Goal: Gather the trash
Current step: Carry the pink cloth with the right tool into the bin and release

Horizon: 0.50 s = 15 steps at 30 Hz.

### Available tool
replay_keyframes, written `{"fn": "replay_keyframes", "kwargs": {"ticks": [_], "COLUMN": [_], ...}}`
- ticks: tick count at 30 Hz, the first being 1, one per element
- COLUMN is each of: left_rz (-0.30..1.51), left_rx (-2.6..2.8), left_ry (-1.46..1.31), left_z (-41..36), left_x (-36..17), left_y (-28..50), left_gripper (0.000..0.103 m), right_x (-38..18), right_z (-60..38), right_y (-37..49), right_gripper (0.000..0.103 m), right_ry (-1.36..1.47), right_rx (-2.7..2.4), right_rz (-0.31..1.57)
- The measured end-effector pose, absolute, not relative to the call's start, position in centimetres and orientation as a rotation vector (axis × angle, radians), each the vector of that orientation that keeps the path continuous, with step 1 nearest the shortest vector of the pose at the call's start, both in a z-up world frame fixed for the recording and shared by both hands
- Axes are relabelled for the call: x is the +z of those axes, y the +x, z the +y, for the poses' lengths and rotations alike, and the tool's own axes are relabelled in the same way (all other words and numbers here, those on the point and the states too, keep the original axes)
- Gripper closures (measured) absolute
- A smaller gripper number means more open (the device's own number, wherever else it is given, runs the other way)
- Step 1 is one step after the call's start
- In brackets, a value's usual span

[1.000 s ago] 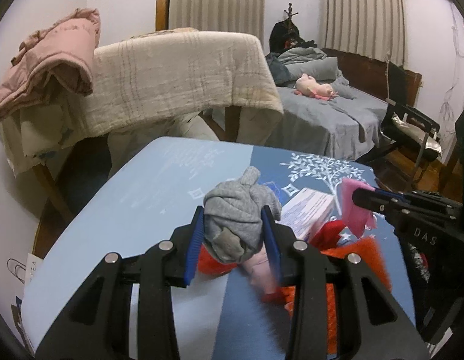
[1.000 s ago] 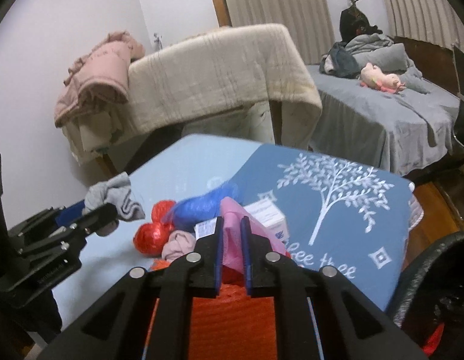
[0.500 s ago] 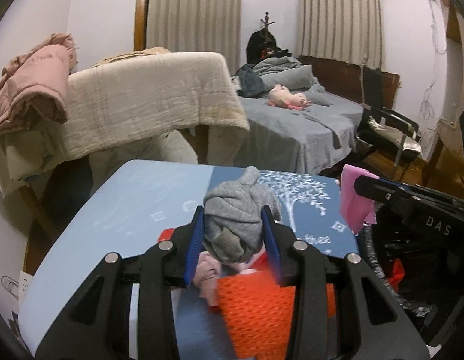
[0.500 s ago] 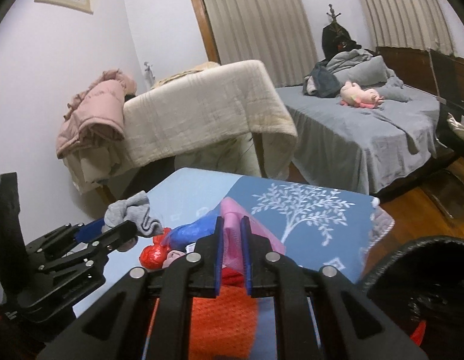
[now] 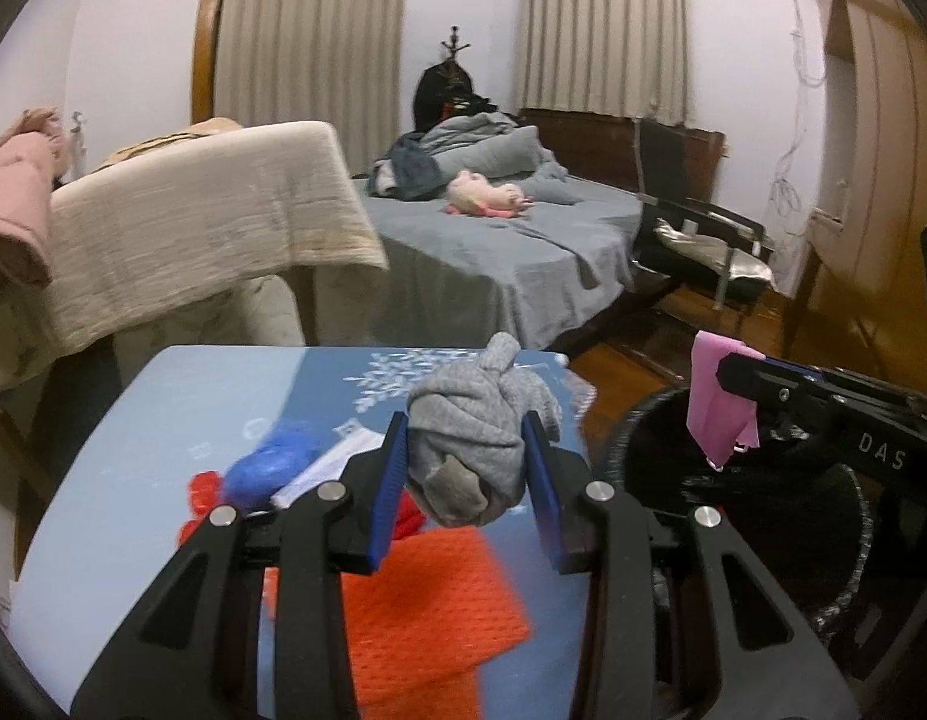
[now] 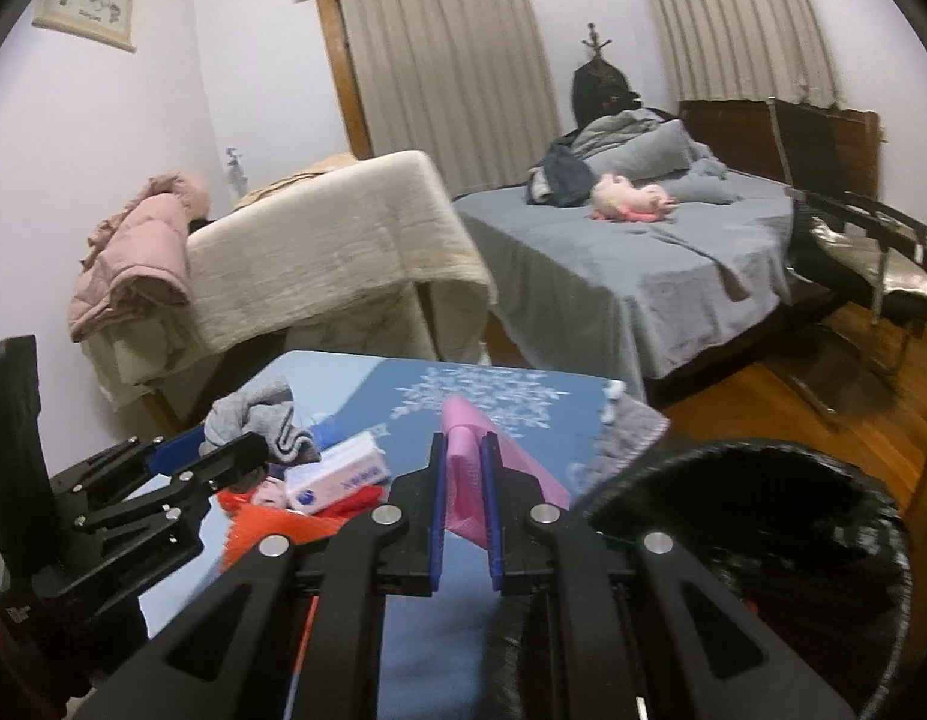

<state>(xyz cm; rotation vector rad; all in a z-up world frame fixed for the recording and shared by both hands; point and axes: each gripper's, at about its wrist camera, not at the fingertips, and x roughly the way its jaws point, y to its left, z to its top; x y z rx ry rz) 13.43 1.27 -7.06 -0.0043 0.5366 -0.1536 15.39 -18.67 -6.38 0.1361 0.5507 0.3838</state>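
Grey knitted cloth, a balled-up sock by the look of it, sits clamped between the blue pads of your left gripper; the jaws stand only as far apart as the bundle is thick, and it bulges out above and below them. Your right gripper has its jaws drawn nearly together on a thin pink cloth, which pokes out past the fingertips. In the left wrist view that pink cloth hangs from the right gripper over the rim of the black bin. In the right wrist view the bin opens wide at lower right, just beside the corner of the table, with your right gripper's tips close to its near rim.

Beneath and behind your left gripper lies the blue table with a white tree print. More trash lies on it: an orange mesh piece nearest you, a blue crumpled wad, a small white box and red scraps beside them. From the right wrist camera, the left gripper hangs above that pile with the grey sock in its grip.

Beyond the table stand a rack draped in a beige blanket and a grey bed with a pink plush toy on it
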Motion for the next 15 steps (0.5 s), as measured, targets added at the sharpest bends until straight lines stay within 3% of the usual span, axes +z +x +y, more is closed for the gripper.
{"fn": "replay_keyframes", "kwargs": {"ticks": [15], "left_rz": [0.562], "left_rx": [-0.366], "left_ry": [0.023], "left_z": [-8.7], "left_x": [-8.8], "left_y": [14.1], "left_gripper": [0.067], "right_x": [-8.9], "right_z": [-29.2], "right_y": [12.4], "right_gripper": [0.092], "right_ry": [0.175], "right_rx": [0.164], "right_rz": [0.592]}}
